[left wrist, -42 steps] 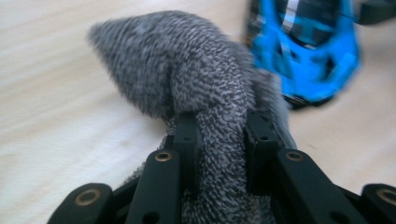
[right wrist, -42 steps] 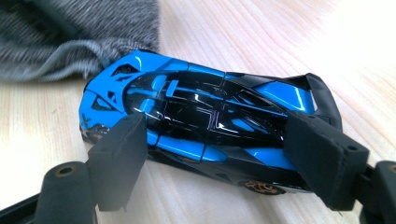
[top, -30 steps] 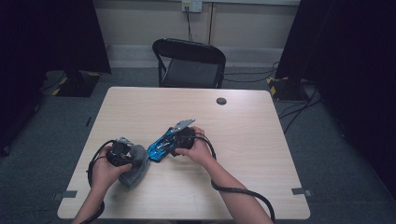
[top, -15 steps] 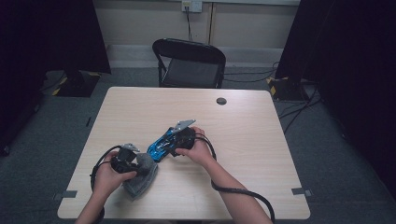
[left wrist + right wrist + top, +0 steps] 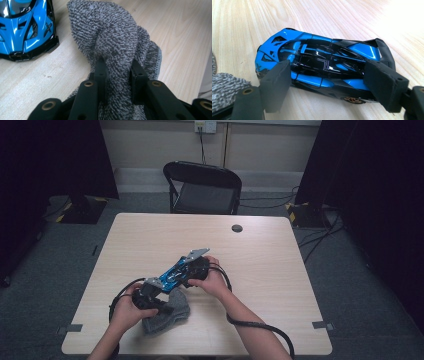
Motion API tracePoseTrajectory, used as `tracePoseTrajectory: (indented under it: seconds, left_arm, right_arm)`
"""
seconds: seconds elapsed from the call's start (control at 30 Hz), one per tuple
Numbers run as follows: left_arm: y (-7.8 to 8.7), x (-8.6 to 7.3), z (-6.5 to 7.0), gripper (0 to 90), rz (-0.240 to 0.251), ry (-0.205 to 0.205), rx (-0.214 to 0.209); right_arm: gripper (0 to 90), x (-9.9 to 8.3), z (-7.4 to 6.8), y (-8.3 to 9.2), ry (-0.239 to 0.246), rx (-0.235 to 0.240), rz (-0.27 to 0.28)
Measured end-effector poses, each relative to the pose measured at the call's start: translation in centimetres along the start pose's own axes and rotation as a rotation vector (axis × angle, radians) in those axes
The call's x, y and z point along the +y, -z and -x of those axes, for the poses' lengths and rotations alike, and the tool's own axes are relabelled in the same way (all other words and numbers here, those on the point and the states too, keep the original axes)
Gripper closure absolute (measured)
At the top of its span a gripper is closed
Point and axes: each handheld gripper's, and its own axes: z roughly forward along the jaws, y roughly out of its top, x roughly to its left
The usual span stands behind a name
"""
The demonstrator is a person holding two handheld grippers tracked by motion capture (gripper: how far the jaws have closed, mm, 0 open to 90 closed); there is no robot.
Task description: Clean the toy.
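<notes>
A blue and black toy car (image 5: 172, 275) lies on the wooden table (image 5: 280, 265) near its middle. My right gripper (image 5: 181, 272) is shut on it, with one pad by the nose and the other by the tail (image 5: 319, 62). My left gripper (image 5: 164, 309) sits just left of and nearer than the car, shut on a bunched grey terry cloth (image 5: 175, 314). In the left gripper view the cloth (image 5: 117, 45) bulges up between the two jaws, and the car's nose (image 5: 27, 27) is at the upper left, close to the cloth but apart from it.
A small black round disc (image 5: 237, 228) lies on the far part of the table. A black folding chair (image 5: 205, 185) stands beyond the far edge. Cables trail from both grippers across the near part of the table.
My left gripper has carried the grey cloth to the right and toward the near edge, closer to the car's nose. The right gripper and the car have stayed put.
</notes>
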Motion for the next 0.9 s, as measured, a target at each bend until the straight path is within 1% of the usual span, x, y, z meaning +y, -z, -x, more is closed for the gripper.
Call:
tracePoseTrajectory:
  seconds: [0.07, 0.17, 0.27, 0.33, 0.37, 0.4, 0.43, 0.47, 0.5, 0.53, 0.57, 0.6, 0.63, 0.9]
  left_arm:
    - [0.0, -0.1, -0.1, 72.3, -0.009, 0.004, 0.021]
    - [0.0, -0.3, -0.5, 72.1, -0.008, 0.012, 0.031]
    - [0.2, -0.3, -0.5, 72.0, -0.011, 0.012, 0.038]
    - [0.1, -0.3, -0.5, 72.0, -0.013, 0.013, 0.037]
    - [0.1, -0.3, -0.6, 72.0, -0.017, 0.009, 0.037]
    - [0.0, -0.3, -0.6, 72.0, -0.020, 0.006, 0.034]
    - [0.0, -0.3, -0.6, 72.0, -0.022, 0.005, 0.032]
    - [0.0, -0.2, -0.6, 72.0, -0.024, 0.007, 0.032]
    - [0.0, -0.2, -0.6, 71.9, -0.022, 0.008, 0.033]
    - [0.0, -0.2, -0.6, 71.9, -0.022, 0.007, 0.033]
    - [0.0, -0.2, -0.6, 71.9, -0.023, 0.004, 0.033]
    - [0.0, -0.2, -0.6, 71.8, -0.024, 0.003, 0.033]
    - [0.0, -0.2, -0.6, 71.8, -0.022, 0.002, 0.031]
    - [0.0, -0.3, -0.9, 69.7, -0.013, 0.018, 0.033]
  right_arm:
    - [22.3, 0.0, 0.0, 0.0, 0.000, 0.000, 0.001]
    - [22.3, 0.0, 0.0, 0.0, 0.000, -0.001, 0.002]
    - [22.2, 0.1, 0.0, 0.0, -0.003, -0.003, -0.005]
    - [22.0, 0.2, -0.1, 0.0, -0.023, -0.004, -0.005]
    - [21.9, 0.3, -0.1, 0.0, -0.045, -0.010, -0.006]
    - [21.2, 0.5, -0.2, 0.0, -0.063, -0.018, -0.015]
    - [21.2, 0.7, -0.3, -0.1, -0.068, -0.023, -0.025]
    - [21.8, 0.8, -0.4, -0.1, -0.060, -0.037, -0.036]
    - [21.8, 1.0, -0.5, -0.2, -0.054, -0.058, -0.036]
    - [22.5, 1.1, -0.6, -0.2, -0.041, -0.071, -0.015]
    - [22.4, 1.2, -0.7, -0.3, -0.026, -0.073, -0.020]
    - [20.1, 1.2, -0.8, -0.5, -0.019, -0.076, -0.044]
    - [18.9, 1.1, -0.9, -0.6, -0.011, -0.073, -0.049]
    - [17.5, 0.7, -0.8, -0.7, -0.008, -0.065, -0.020]
